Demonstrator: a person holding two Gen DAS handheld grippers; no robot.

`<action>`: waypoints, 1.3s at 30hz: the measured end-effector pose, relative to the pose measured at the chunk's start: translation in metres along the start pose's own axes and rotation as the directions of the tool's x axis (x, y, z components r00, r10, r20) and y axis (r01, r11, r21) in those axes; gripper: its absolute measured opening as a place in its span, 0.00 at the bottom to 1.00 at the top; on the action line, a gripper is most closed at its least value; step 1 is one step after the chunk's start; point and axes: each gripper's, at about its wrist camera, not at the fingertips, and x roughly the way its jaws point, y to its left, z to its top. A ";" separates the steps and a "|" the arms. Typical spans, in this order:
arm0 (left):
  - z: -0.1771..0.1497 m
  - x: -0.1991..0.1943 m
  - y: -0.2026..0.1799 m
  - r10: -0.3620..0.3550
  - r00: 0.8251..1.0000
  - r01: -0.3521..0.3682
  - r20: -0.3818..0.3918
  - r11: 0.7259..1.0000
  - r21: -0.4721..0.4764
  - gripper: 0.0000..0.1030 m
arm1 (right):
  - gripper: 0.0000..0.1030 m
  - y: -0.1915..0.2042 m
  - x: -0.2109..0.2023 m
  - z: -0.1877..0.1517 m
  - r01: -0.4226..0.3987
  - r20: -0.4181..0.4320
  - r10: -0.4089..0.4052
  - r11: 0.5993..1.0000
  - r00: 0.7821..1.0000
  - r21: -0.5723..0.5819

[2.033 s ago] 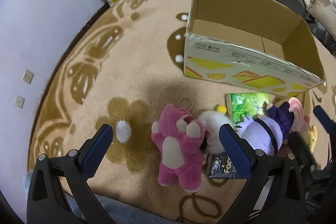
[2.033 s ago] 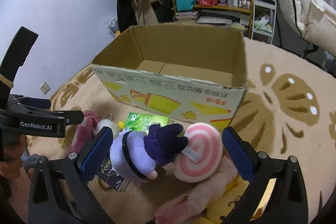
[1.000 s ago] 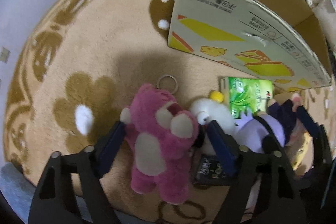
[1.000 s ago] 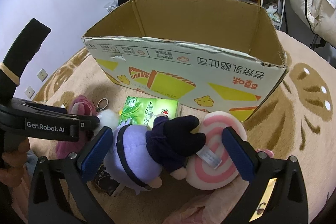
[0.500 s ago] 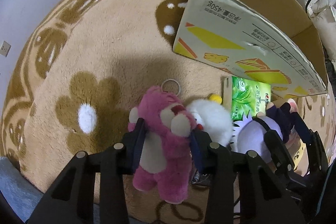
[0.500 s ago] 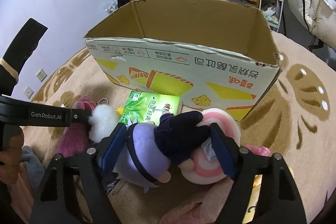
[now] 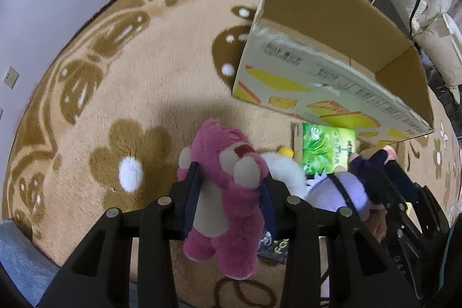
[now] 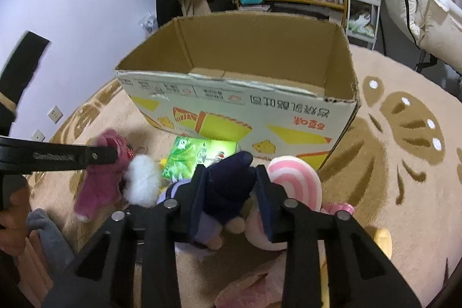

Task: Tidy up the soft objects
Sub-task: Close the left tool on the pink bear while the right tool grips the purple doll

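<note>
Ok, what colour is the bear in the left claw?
Deep pink bear with a pale tan belly and muzzle, clearest in the left wrist view.

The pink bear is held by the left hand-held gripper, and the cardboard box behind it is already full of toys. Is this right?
Not fully. The left hand-held gripper does hold the pink bear, but the cardboard box is not full: the right wrist view shows only bare cardboard inside it.
</note>
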 end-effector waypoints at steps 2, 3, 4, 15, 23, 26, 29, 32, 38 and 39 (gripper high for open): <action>-0.006 -0.007 0.002 0.001 1.000 -0.001 0.024 1.000 0.009 0.35 | 0.35 -0.003 0.002 0.000 -0.013 -0.004 0.014 1.000 1.000 0.016; -0.005 -0.009 0.001 0.005 0.999 -0.005 0.038 1.000 0.013 0.35 | 0.34 -0.006 0.003 0.000 -0.017 -0.008 0.018 1.000 1.000 0.026; -0.005 -0.008 0.003 0.007 0.999 -0.007 0.045 1.000 0.015 0.35 | 0.34 -0.008 0.004 0.001 -0.026 -0.009 0.026 0.999 1.000 0.037; -0.016 -0.055 -0.007 0.000 0.980 -0.010 0.199 0.999 0.046 0.35 | 0.12 -0.003 -0.024 0.010 -0.026 0.083 0.024 0.999 0.996 0.022; -0.019 -0.076 -0.015 0.000 0.956 -0.027 0.293 0.996 0.089 0.35 | 0.12 -0.001 -0.042 0.016 -0.032 0.115 0.028 0.999 0.993 0.032; -0.021 -0.087 -0.018 0.018 0.946 -0.053 0.324 0.994 0.100 0.35 | 0.12 0.001 -0.058 0.021 -0.032 0.159 0.027 0.999 0.987 0.027; -0.022 -0.099 -0.024 0.032 0.928 -0.085 0.371 0.988 0.127 0.35 | 0.12 0.002 -0.076 0.029 -0.039 0.210 0.033 0.999 0.977 0.025; -0.020 -0.111 -0.028 0.028 0.912 -0.095 0.409 0.985 0.146 0.35 | 0.12 0.002 -0.093 0.038 -0.042 0.254 0.034 0.999 0.967 0.025; -0.006 -0.132 -0.043 0.008 0.872 -0.120 0.490 0.973 0.197 0.35 | 0.12 0.000 -0.121 0.061 -0.047 0.336 0.038 0.999 0.941 0.019; -0.003 -0.134 -0.046 0.006 0.865 -0.126 0.501 0.970 0.207 0.35 | 0.12 0.000 -0.125 0.067 -0.048 0.352 0.039 0.999 0.935 0.017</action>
